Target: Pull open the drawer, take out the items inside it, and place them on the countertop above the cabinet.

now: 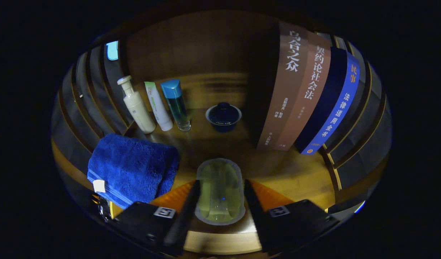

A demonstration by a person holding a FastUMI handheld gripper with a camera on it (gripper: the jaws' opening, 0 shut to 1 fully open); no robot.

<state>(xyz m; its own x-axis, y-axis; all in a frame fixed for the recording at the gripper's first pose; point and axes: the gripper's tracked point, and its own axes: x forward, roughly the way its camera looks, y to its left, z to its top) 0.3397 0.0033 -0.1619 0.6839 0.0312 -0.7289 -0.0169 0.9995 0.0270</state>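
Wooden countertop below; my gripper clamps clear plastic bottle, light, slippery; I squeeze mid-body gently.

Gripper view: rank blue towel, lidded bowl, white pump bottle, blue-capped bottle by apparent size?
1. Blue towel, though it lies nearest the fingers, which inflates it.
2. White pump bottle and blue-capped bottle: look alike, no ranking.
3. Lidded bowl.
Gripper holds a clear yellowish packet between its fingers.
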